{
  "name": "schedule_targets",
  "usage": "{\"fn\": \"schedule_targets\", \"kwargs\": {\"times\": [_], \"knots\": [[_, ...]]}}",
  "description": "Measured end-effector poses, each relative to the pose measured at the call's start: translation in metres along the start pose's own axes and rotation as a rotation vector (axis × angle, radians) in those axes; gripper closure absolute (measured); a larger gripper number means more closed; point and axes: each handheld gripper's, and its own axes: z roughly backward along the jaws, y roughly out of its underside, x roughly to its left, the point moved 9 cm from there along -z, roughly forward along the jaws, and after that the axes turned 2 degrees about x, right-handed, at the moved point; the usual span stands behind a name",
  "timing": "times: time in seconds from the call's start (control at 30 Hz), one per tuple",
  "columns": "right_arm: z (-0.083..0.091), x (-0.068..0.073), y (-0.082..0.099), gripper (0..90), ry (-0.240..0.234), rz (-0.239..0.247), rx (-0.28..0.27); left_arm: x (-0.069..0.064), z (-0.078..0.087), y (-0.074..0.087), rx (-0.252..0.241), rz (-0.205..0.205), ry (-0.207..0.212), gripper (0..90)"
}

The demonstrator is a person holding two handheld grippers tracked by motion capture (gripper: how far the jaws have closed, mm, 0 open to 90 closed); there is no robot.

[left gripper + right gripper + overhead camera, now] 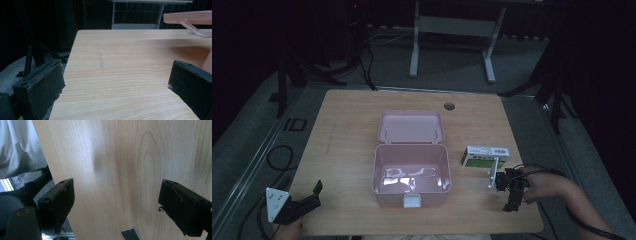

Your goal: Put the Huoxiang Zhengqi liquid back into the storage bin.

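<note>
A pink plastic box [411, 200] stands open in the middle of the wooden table, its lid [411, 126] folded back on the far side and its inside empty. A green and white carton [485, 156] lies just right of the box. My left gripper [312, 197] rests at the table's front left corner, pointing towards the box; its jaws stand wide open [116, 85] over bare wood, with the pink box [190, 17] at the upper right. My right gripper [511, 197] is held by a hand in front of the carton, tilted down at the table, open [117, 197] and empty.
The table's front edge [53, 185] runs close beside the right gripper's jaws, with the person's clothing [17, 147] beyond it. A small dark piece [131, 233] lies on the wood below the jaws. A cable hole [449, 106] sits at the table's far side. Bare wood [342, 145] lies left of the box.
</note>
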Motion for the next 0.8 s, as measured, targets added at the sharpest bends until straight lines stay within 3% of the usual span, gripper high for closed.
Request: {"fn": "schedule_targets", "kwargs": {"times": [0.43, 0.8], "knots": [[0.011, 0.0, -0.03, 13.1, 0.019, 0.067, -0.051, 0.0, 0.0, 0.0, -0.003, 0.003, 0.002, 0.2], [0.018, 0.002, -0.055, 13.8, 0.009, 0.128, -0.08, 0.0, 0.001, 0.0, -0.003, 0.005, 0.006, 0.2]]}}
